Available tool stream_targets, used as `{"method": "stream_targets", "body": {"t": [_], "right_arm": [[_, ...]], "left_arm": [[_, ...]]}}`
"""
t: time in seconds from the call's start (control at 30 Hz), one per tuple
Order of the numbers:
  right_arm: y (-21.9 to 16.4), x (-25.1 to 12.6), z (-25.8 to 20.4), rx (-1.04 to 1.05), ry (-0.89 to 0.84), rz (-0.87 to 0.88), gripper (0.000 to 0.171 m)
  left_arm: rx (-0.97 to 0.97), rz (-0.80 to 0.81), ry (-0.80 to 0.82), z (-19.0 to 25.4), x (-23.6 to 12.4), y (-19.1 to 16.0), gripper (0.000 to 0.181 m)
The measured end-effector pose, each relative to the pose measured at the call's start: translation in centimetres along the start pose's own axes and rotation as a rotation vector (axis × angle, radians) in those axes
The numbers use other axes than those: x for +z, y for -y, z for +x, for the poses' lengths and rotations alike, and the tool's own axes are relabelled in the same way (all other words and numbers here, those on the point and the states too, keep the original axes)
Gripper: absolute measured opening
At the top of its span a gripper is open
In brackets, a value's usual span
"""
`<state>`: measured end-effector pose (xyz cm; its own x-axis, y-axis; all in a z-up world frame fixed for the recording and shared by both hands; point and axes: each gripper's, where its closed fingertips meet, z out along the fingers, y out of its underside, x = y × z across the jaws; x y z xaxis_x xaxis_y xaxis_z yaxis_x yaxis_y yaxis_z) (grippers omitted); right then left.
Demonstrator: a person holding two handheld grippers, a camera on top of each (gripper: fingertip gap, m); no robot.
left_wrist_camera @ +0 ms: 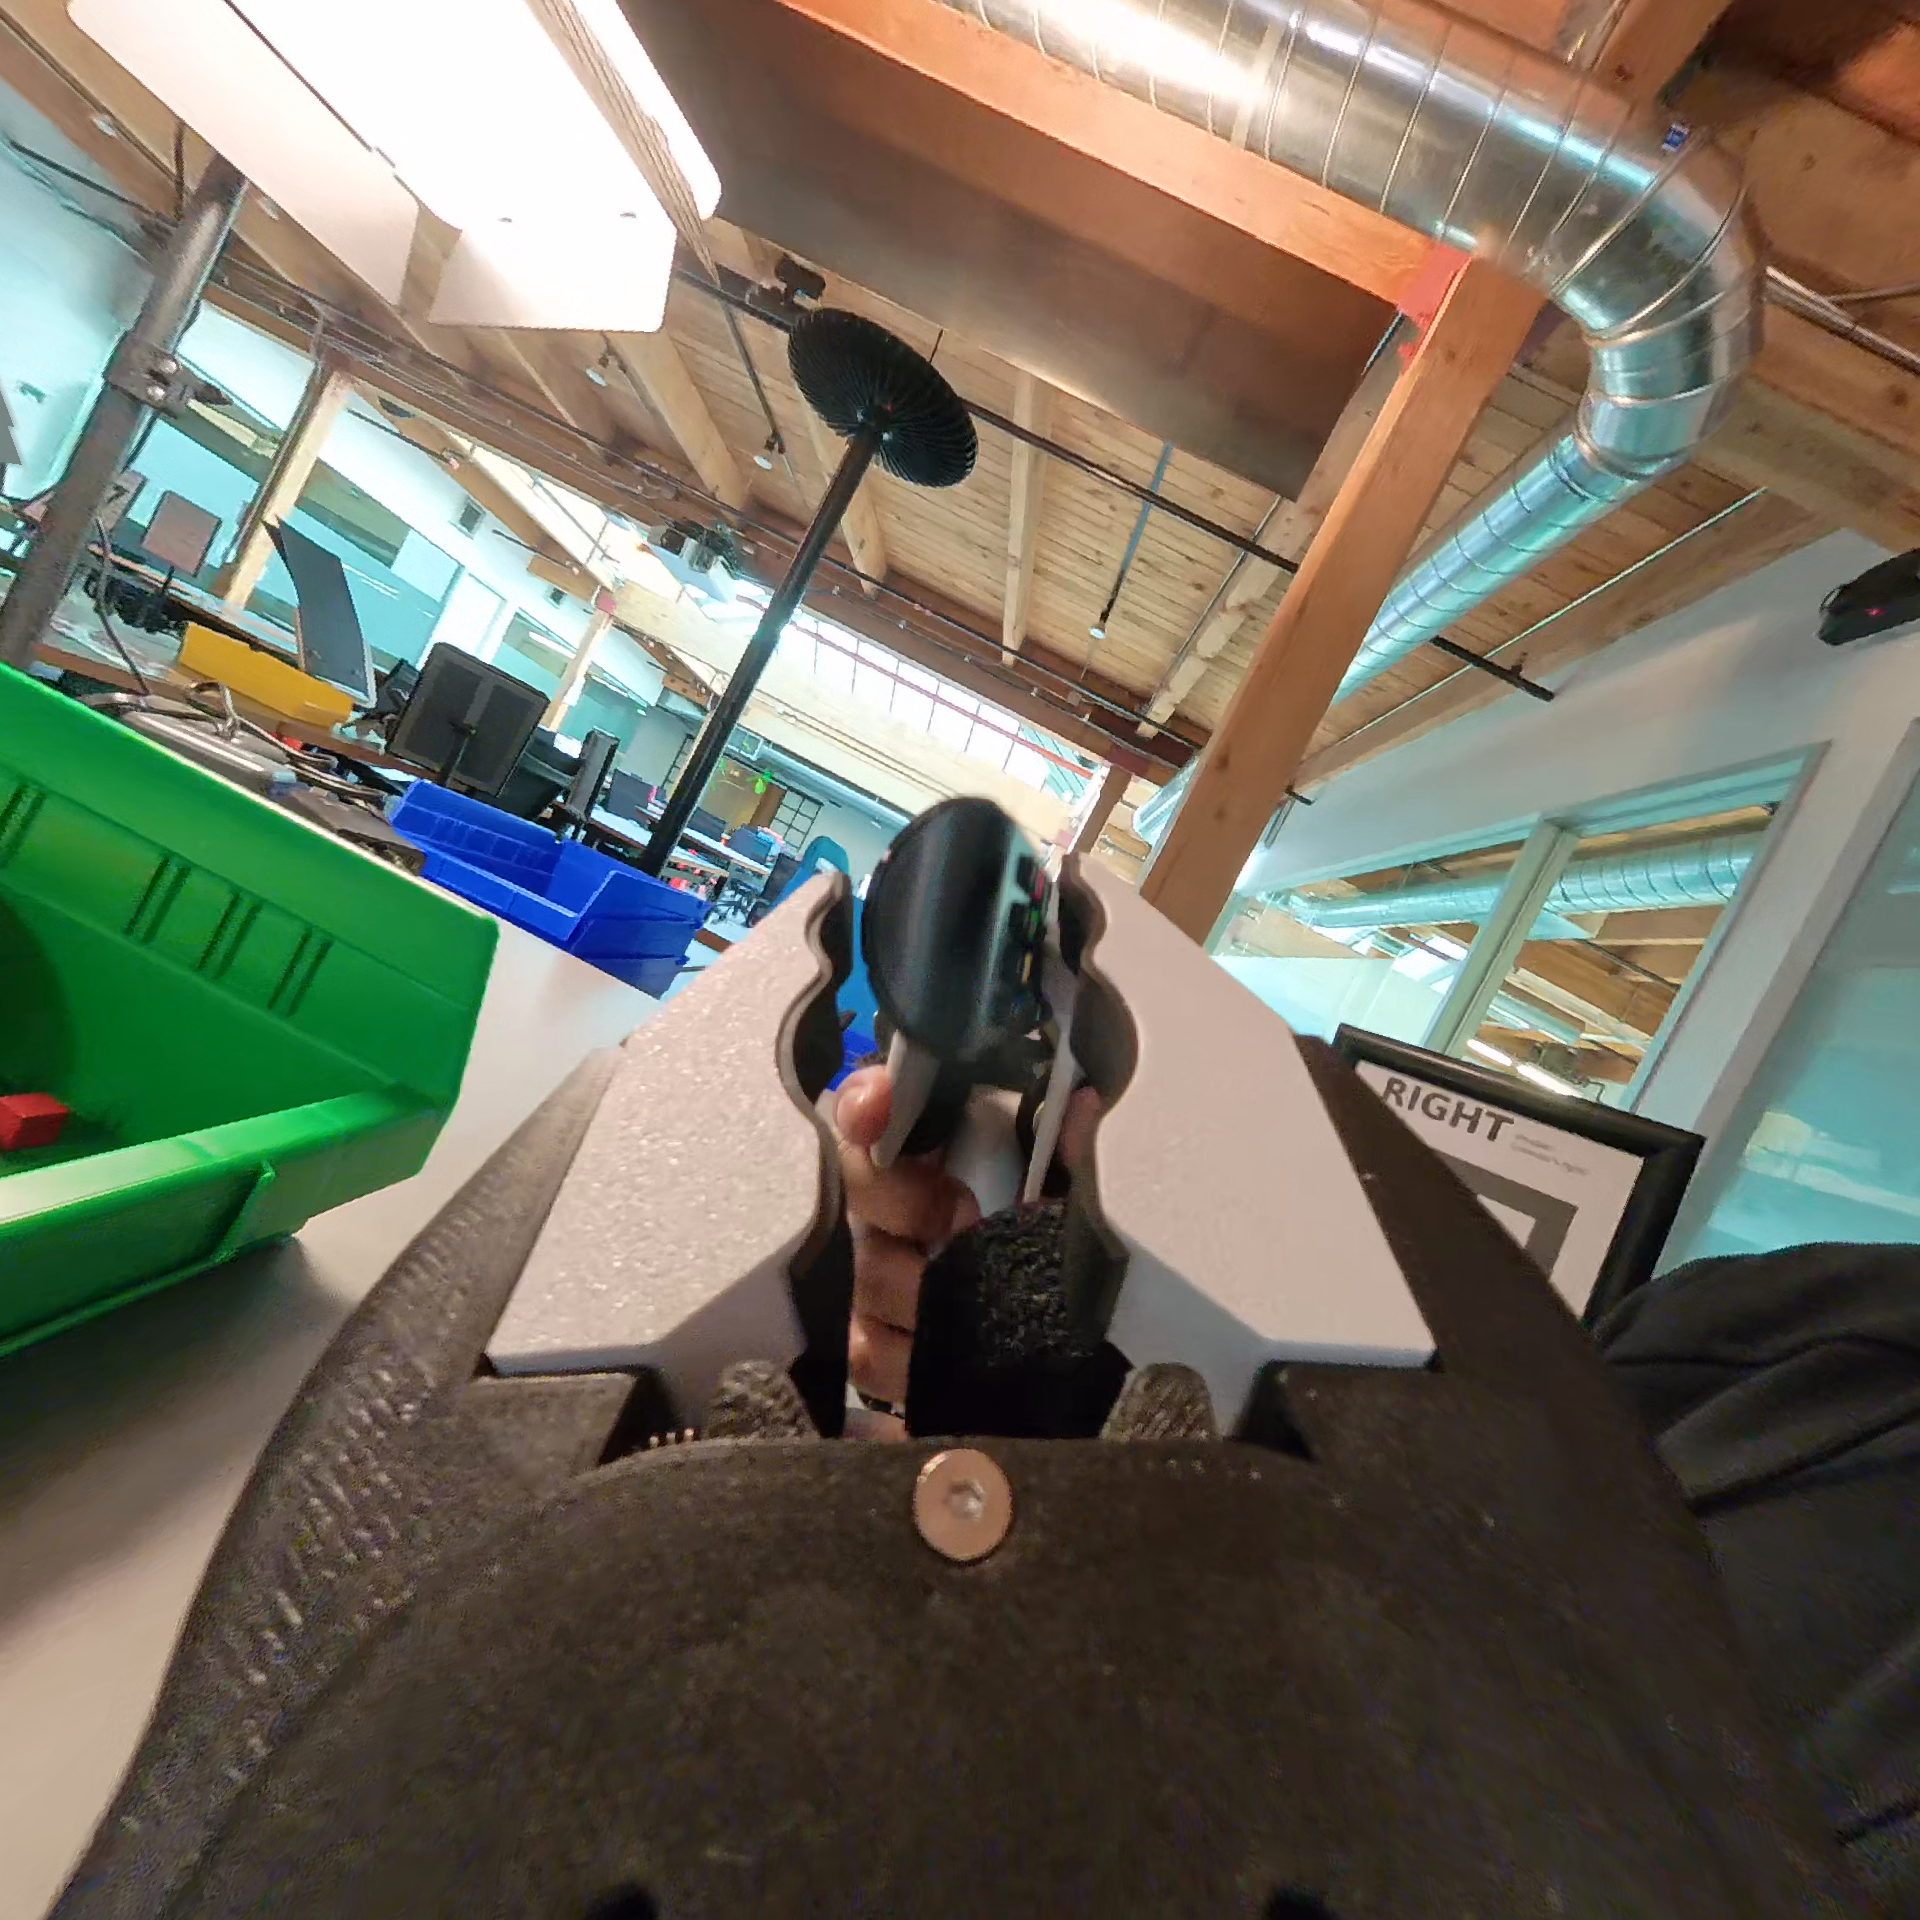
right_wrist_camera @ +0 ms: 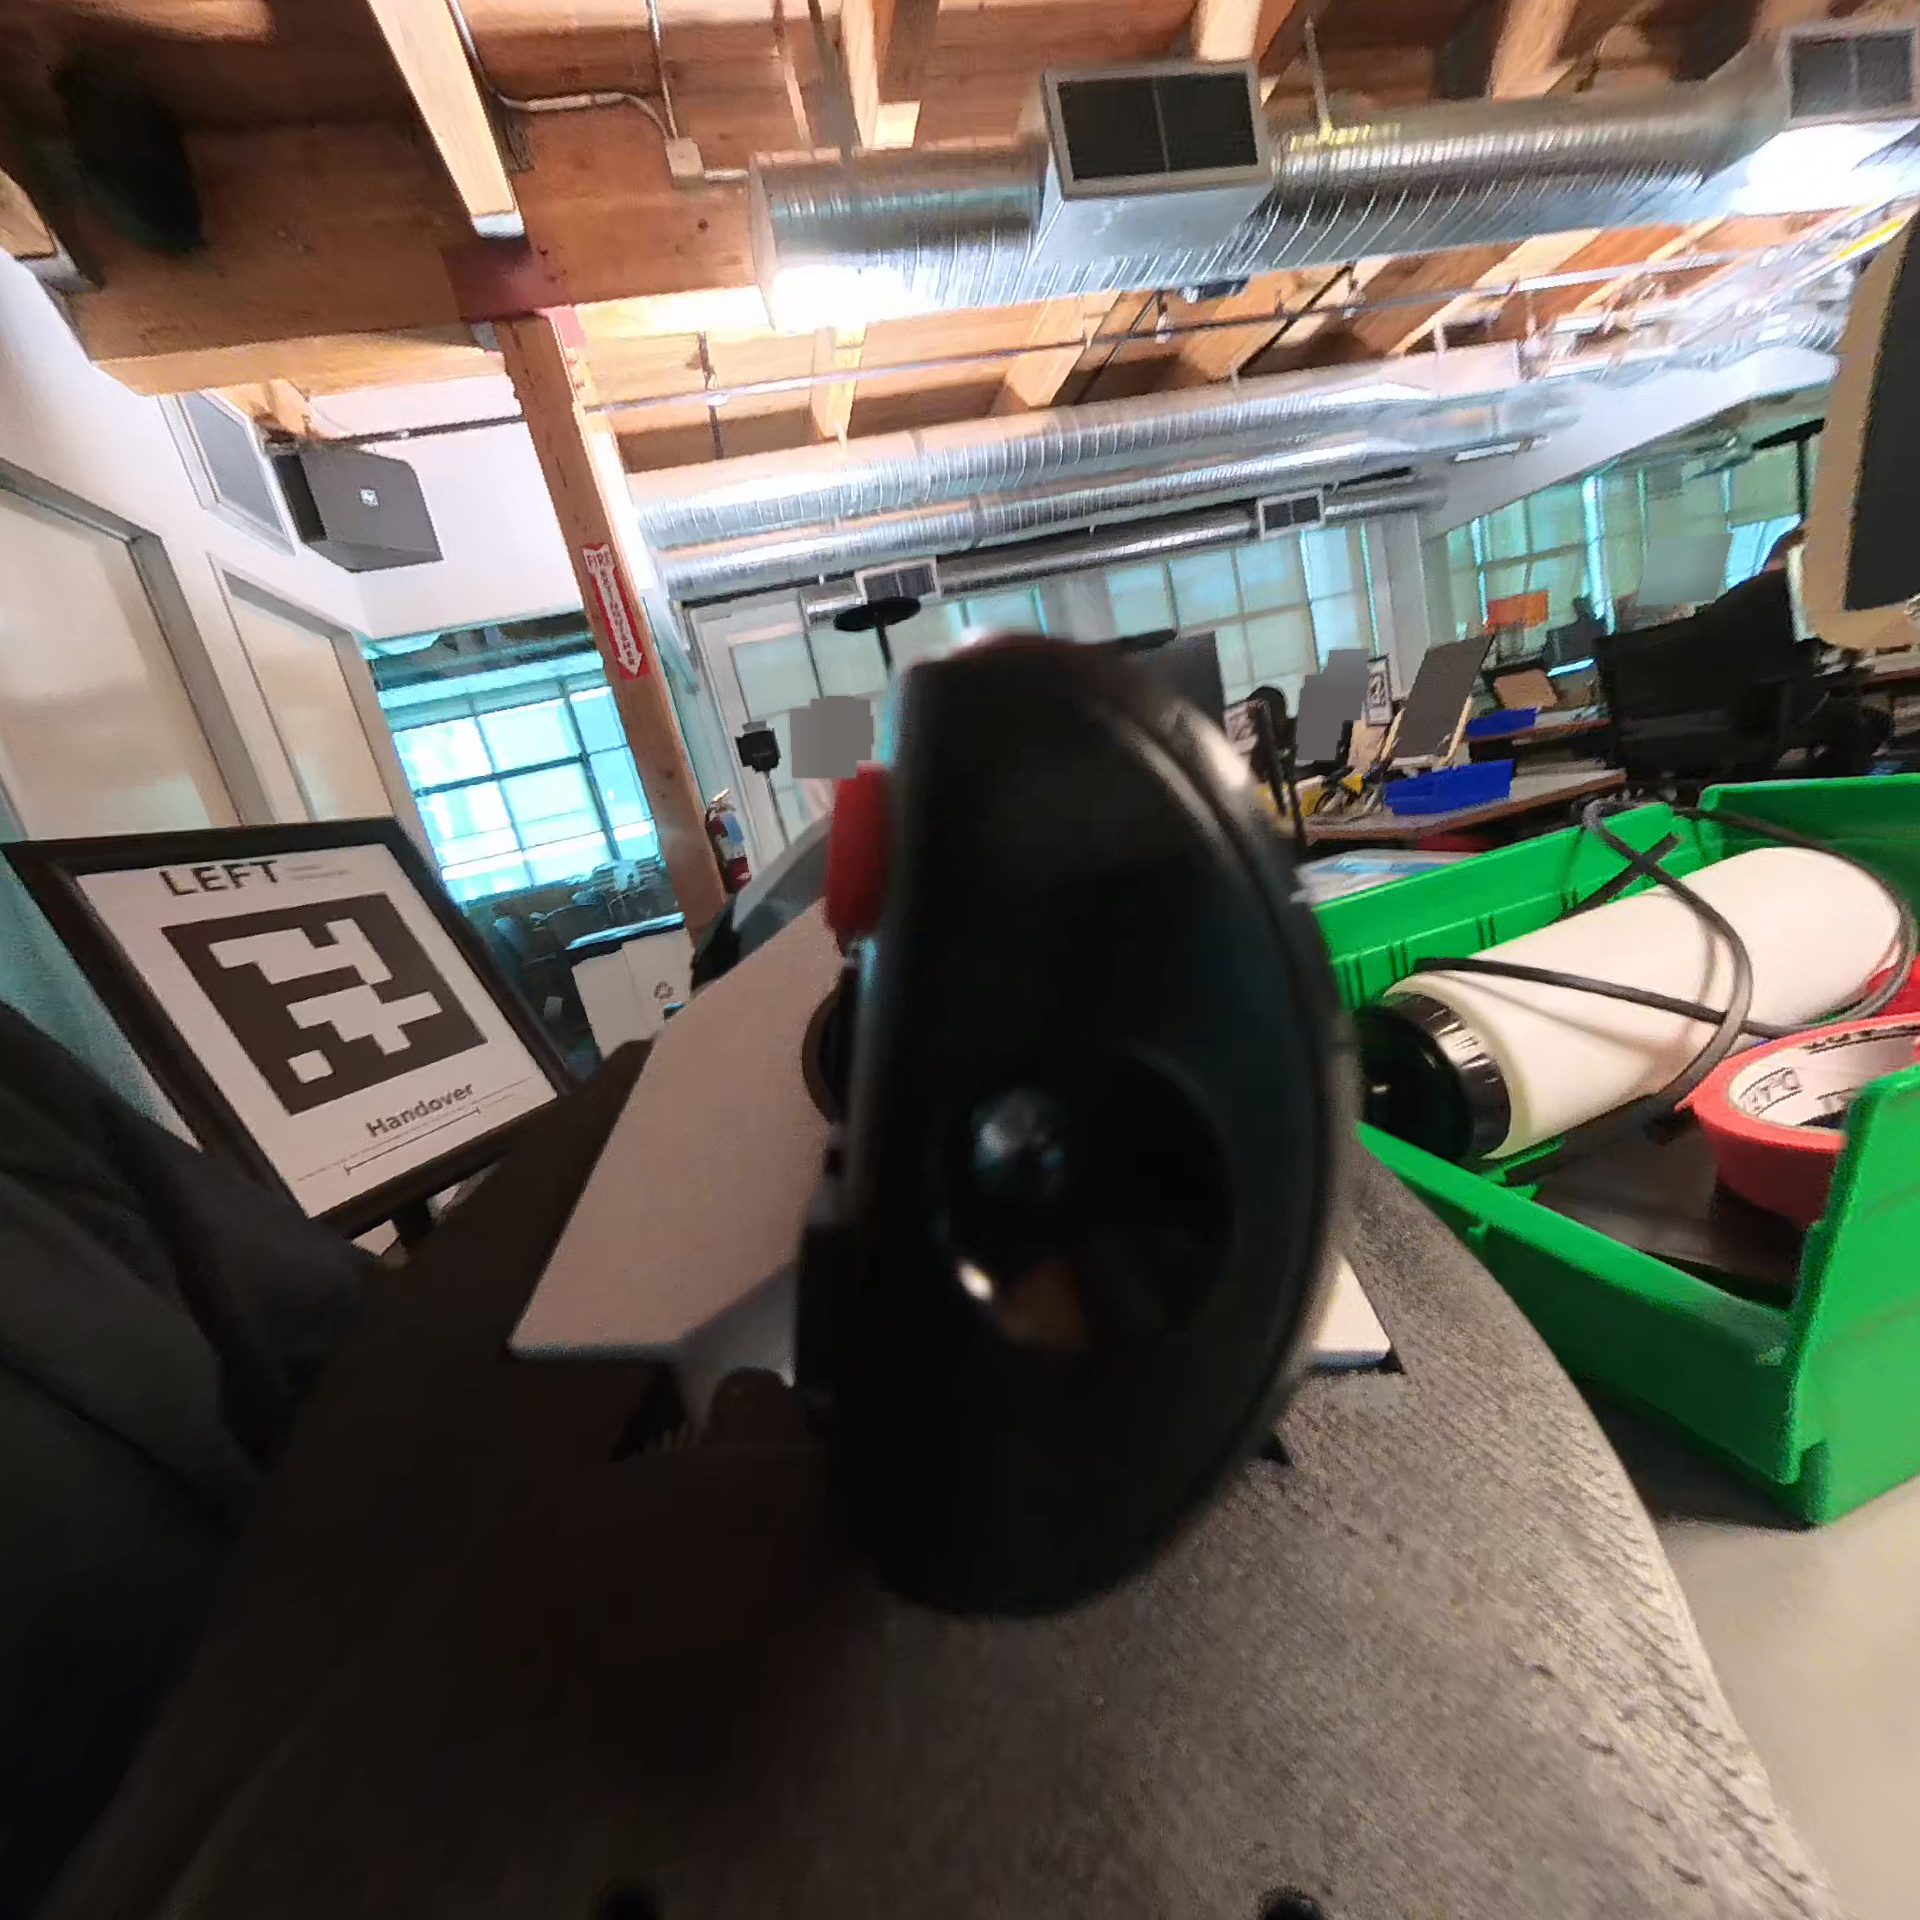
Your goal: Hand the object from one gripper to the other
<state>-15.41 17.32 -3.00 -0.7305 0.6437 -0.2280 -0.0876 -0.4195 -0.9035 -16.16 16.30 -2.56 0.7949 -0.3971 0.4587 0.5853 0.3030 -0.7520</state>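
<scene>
A black remote control sits between both grippers at the point of handover.

From the left wrist camera, the black remote [left_wrist_camera: 961, 925] stands on end between the pale fingers of the left gripper [left_wrist_camera: 961, 935], which look closed against its sides; behind it, the thin fingertips of the right gripper [left_wrist_camera: 977, 1117] press on its lower end, with a person's hand [left_wrist_camera: 883, 1226] visible there. In the right wrist camera the remote [right_wrist_camera: 1081, 1122] fills the middle, blurred and very close, its red button facing left; it hides the right jaws, so that view alone cannot tell their grip. A green bin [right_wrist_camera: 1662, 1340] beside it holds a white roll [right_wrist_camera: 1662, 977], red tape [right_wrist_camera: 1808, 1122] and a black cable. A framed marker sign [right_wrist_camera: 312, 997] stands to the left.
</scene>
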Motion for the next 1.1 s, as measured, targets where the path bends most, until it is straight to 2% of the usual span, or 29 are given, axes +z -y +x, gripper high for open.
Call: {"method": "stream_targets", "body": {"t": [0.1, 0.17, 0.33, 0.47, 0.53, 0.6, 0.63, 0.7, 0.8, 1.0, 1.1], "right_arm": [[-0.9, 0.4, -0.6, 0.025, 0.04, -0.048, 0.027], [-1.1, 0.4, -0.6, 0.03, 0.046, -0.056, 0.031], [0.3, 0.0, 0.4, 0.058, -0.004, 0.029, 0.035], [1.0, -0.6, 0.6, 0.062, -0.004, 0.064, 0.029], [0.8, -0.5, 0.7, 0.051, -0.011, 0.048, 0.027], [0.2, -0.2, 0.2, 0.057, 0.019, 0.014, 0.026], [0.0, -0.1, -0.1, 0.052, 0.032, 0.004, 0.026], [0.1, 0.0, -0.3, 0.035, 0.033, 0.008, 0.027], [0.1, -0.1, 0.5, 0.083, 0.008, 0.017, 0.033], [0.3, -0.2, 0.4, 0.065, 0.011, 0.019, 0.029], [0.8, -0.5, 0.4, 0.045, 0.007, 0.037, 0.028]], "left_arm": [[0.005, -0.035, -0.001, 0.1, 0.3, -0.7, 0.041], [0.005, -0.057, -0.025, 0.4, 0.3, -1.2, 0.03], [0.017, -0.03, -0.026, 0.3, 0.0, -0.5, 0.024], [-0.025, -0.036, -0.03, 0.2, 0.0, -0.6, 0.024], [-0.039, -0.033, -0.006, -0.2, 0.1, -0.7, 0.029], [-0.027, -0.041, 0.018, -0.5, 0.2, -0.8, 0.047], [-0.024, -0.055, 0.01, -0.4, 0.3, -1.1, 0.048], [-0.017, -0.1, -0.015, 0.1, 0.4, -1.9, 0.032], [-0.006, -0.097, -0.039, 0.4, 0.3, -1.7, 0.017], [-0.005, -0.102, -0.038, 0.4, 0.3, -1.8, 0.018], [0.039, -0.11, 0.003, 0.1, 0.4, -1.9, 0.025]]}}
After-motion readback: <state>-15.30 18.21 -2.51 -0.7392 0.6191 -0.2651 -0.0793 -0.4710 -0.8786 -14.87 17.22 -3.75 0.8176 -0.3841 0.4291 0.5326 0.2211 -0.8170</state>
